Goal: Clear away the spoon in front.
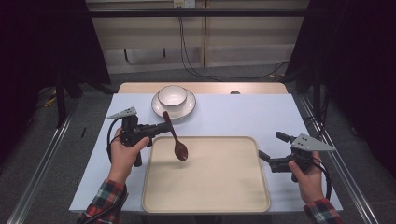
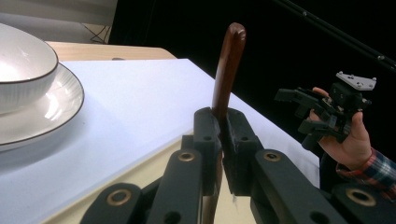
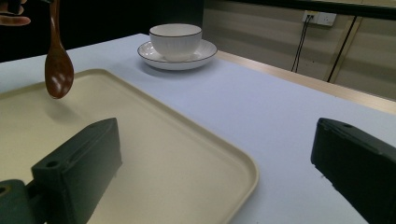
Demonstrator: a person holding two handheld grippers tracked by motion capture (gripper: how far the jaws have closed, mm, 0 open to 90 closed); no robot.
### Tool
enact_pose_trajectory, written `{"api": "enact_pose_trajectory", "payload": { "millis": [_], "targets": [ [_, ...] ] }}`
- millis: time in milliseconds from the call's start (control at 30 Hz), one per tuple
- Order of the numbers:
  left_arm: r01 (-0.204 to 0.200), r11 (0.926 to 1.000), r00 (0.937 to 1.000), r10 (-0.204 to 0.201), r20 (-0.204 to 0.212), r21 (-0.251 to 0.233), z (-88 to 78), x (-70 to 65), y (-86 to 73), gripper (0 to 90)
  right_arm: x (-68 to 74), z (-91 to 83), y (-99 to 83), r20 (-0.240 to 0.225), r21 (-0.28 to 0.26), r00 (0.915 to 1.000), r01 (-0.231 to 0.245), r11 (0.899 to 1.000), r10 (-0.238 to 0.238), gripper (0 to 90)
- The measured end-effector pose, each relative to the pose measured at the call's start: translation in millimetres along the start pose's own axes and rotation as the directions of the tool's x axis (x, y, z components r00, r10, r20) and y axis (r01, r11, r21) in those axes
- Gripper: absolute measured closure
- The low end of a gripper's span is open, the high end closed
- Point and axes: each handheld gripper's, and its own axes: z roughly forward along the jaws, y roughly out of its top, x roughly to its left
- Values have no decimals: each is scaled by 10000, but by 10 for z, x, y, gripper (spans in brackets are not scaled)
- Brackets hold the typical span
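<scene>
the left gripper (image 1: 148, 132) holds a brown wooden spoon (image 1: 175, 138) by the middle of its handle - the two black jaws are pressed together on the wood, with nothing else between them. in the left gripper view the end of the handle rises above the jaws and leans a little to the right. in the high view the spoon hangs in the air over the far left part of a beige tray (image 1: 205, 205), the round part is low and the handle points up and away toward the plate. the spoon does not touch the tray; a soft shadow lies under it on the tray floor.

the right gripper (image 1: 270, 151) is at the right edge of the tray, held in the person's right hand (image 1: 308, 179). its jaws stand wide apart and nothing is between them - in the right gripper view one jaw is over the tray and the other is over the table beside it.

the tray lies on a white table (image 1: 243, 116), near the person. behind the tray, well apart from it, is a white bowl (image 1: 172, 96) with a dark rim, and it sits on a white plate (image 1: 187, 108). both sleeves are of a checked cloth.
</scene>
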Motion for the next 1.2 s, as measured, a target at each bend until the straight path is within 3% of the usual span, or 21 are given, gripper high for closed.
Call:
{"api": "enact_pose_trajectory", "payload": {
  "millis": [200,600,1200],
  "targets": [
    [97,9999,9999,-97,92,62,-12,-14,-42,848,0,-2,2,8,-12,10000,-37,10000,37,14],
    [-88,9992,9996,78,257,382,-20,-53,-127,848,2,2,0,-13,4,10000,-27,10000,27,14],
    [115,9976,9993,-138,333,685,-43,-67,-240,848,3,3,0,4,3,10000,-13,10000,13,14]
  ]
}}
